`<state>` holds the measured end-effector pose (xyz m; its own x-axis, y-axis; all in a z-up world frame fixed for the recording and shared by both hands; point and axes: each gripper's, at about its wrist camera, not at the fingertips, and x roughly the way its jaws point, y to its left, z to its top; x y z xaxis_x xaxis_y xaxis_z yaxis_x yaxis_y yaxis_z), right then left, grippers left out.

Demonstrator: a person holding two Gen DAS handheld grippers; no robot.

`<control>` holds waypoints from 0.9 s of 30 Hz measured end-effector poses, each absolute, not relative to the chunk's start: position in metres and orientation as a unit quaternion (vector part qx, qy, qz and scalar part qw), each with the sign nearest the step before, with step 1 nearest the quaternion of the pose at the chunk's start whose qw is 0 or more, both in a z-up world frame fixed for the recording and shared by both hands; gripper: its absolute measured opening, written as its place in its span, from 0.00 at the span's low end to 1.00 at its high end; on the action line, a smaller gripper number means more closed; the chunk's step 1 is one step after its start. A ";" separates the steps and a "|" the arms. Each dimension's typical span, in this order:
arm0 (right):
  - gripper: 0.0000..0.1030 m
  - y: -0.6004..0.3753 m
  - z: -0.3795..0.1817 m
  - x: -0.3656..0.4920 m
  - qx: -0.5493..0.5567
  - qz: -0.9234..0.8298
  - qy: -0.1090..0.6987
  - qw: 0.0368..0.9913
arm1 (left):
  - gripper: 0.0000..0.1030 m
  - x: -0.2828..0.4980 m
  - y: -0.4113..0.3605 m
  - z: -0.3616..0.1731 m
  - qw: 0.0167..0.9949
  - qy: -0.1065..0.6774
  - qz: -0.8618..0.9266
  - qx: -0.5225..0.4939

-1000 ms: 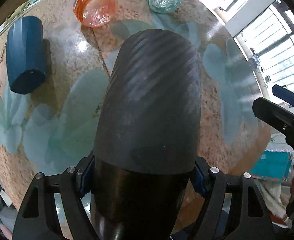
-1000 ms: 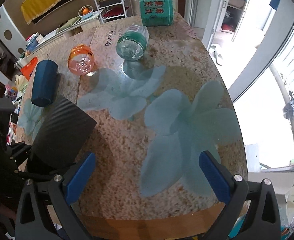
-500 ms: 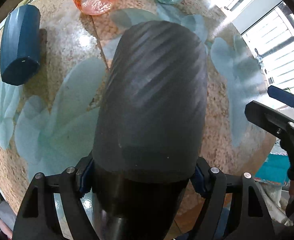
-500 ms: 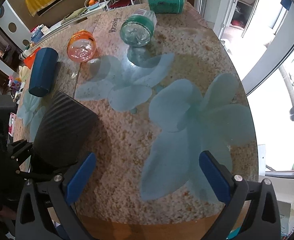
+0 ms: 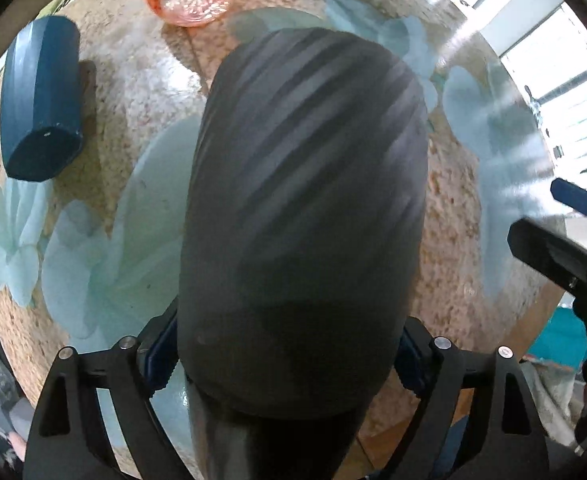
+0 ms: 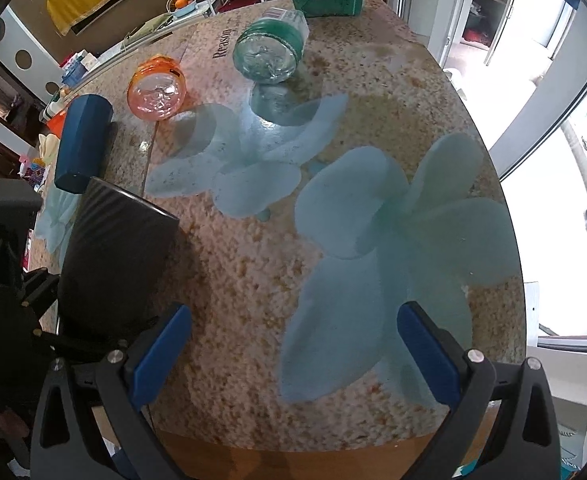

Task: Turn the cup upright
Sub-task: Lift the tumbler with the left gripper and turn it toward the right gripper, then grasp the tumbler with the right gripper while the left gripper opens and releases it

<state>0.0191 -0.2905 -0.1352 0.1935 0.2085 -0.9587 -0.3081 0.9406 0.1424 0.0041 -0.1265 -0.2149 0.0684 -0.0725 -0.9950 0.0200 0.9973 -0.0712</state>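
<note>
Jaws of left gripper (image 5: 281, 354) still clamped on ribbed black cup (image 5: 305, 208), now tipped steeper over flower-patterned bench (image 6: 253, 264) than a second ago, closed end pointing away from the camera; right gripper (image 6: 293, 352) still spread wide, holding nothing, hovering nearby.

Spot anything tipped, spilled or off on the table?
Three vessels lie on their sides: dark blue cup, orange jar, green glass bottle. No spill visible. The black ribbed cup is tilted in the left tongs.
</note>
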 end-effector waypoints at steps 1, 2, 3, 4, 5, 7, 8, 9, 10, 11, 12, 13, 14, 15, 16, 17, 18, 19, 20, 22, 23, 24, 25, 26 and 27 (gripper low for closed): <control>1.00 -0.291 -0.135 0.019 -0.040 0.167 0.613 0.771 | 0.90 0.005 -0.126 -0.215 0.729 0.683 -0.033 -0.024; 1.00 -0.292 -0.135 0.019 -0.039 0.167 0.613 0.771 | 0.92 0.006 -0.126 -0.214 0.730 0.683 -0.033 -0.024; 1.00 -0.292 -0.136 0.020 -0.039 0.167 0.614 0.771 | 0.95 0.007 -0.127 -0.214 0.730 0.682 -0.032 -0.023; 1.00 -0.292 -0.136 0.020 -0.038 0.168 0.614 0.770 | 0.96 0.008 -0.128 -0.213 0.731 0.681 -0.029 -0.020; 1.00 -0.292 -0.136 0.020 -0.037 0.168 0.615 0.770 | 0.97 0.008 -0.128 -0.211 0.733 0.680 -0.025 -0.021; 1.00 -0.290 -0.136 0.020 -0.036 0.171 0.615 0.769 | 0.98 0.010 -0.129 -0.207 0.732 0.680 -0.024 -0.030; 1.00 -0.290 -0.136 0.019 -0.036 0.173 0.615 0.769 | 1.00 0.010 -0.130 -0.205 0.731 0.681 -0.027 -0.034; 1.00 -0.290 -0.136 0.019 -0.035 0.174 0.615 0.769 | 1.00 0.011 -0.130 -0.204 0.725 0.687 -0.029 -0.037; 1.00 -0.290 -0.136 0.018 -0.034 0.175 0.615 0.768 | 1.00 0.012 -0.131 -0.203 0.722 0.690 -0.027 -0.035; 1.00 -0.289 -0.136 0.018 -0.034 0.177 0.615 0.768 | 1.00 0.012 -0.130 -0.201 0.723 0.690 -0.027 -0.032; 1.00 -0.288 -0.136 0.017 -0.034 0.178 0.614 0.768 | 1.00 0.013 -0.131 -0.198 0.726 0.687 -0.028 -0.030; 1.00 -0.289 -0.136 0.016 -0.034 0.178 0.614 0.768 | 1.00 0.014 -0.132 -0.195 0.730 0.682 -0.029 -0.028; 1.00 -0.289 -0.136 0.015 -0.032 0.178 0.614 0.768 | 1.00 0.014 -0.134 -0.192 0.733 0.679 -0.028 -0.027; 1.00 -0.289 -0.136 0.015 -0.030 0.177 0.614 0.769 | 1.00 0.014 -0.135 -0.189 0.735 0.677 -0.029 -0.027; 1.00 -0.290 -0.135 0.015 -0.029 0.176 0.613 0.770 | 1.00 0.012 -0.134 -0.187 0.736 0.676 -0.029 -0.028; 1.00 -0.291 -0.134 0.015 -0.027 0.174 0.612 0.771 | 1.00 0.013 -0.134 -0.184 0.737 0.675 -0.029 -0.029; 1.00 -0.292 -0.133 0.014 -0.025 0.174 0.612 0.771 | 1.00 0.013 -0.133 -0.181 0.738 0.673 -0.031 -0.032; 1.00 -0.293 -0.131 0.014 -0.020 0.173 0.613 0.771 | 1.00 0.013 -0.133 -0.178 0.738 0.673 -0.032 -0.032; 1.00 -0.294 -0.130 0.014 -0.011 0.173 0.615 0.769 | 1.00 0.013 -0.132 -0.175 0.736 0.675 -0.036 -0.033; 1.00 -0.297 -0.126 0.016 0.012 0.176 0.620 0.765 | 1.00 0.009 -0.130 -0.166 0.738 0.673 -0.047 -0.034; 1.00 -0.298 -0.123 0.017 0.021 0.176 0.621 0.764 | 1.00 0.008 -0.129 -0.160 0.742 0.668 -0.049 -0.032; 1.00 -0.299 -0.120 0.018 0.029 0.175 0.621 0.763 | 1.00 0.005 -0.124 -0.150 0.745 0.665 -0.049 -0.031; 1.00 -0.299 -0.117 0.018 0.037 0.176 0.620 0.764 | 1.00 0.003 -0.124 -0.145 0.747 0.662 -0.051 -0.032; 1.00 -0.298 -0.113 0.019 0.041 0.176 0.619 0.764 | 1.00 0.002 -0.121 -0.139 0.749 0.659 -0.052 -0.033; 1.00 -0.297 -0.109 0.019 0.044 0.176 0.617 0.765 | 1.00 -0.002 -0.113 -0.135 0.752 0.656 -0.054 -0.034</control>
<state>0.0194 -0.2967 -0.1092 0.1758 0.3246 -0.9294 -0.2148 0.9340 0.2855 -0.0018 -0.1126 -0.1349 0.1326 -0.1257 -0.9832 0.0360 0.9919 -0.1219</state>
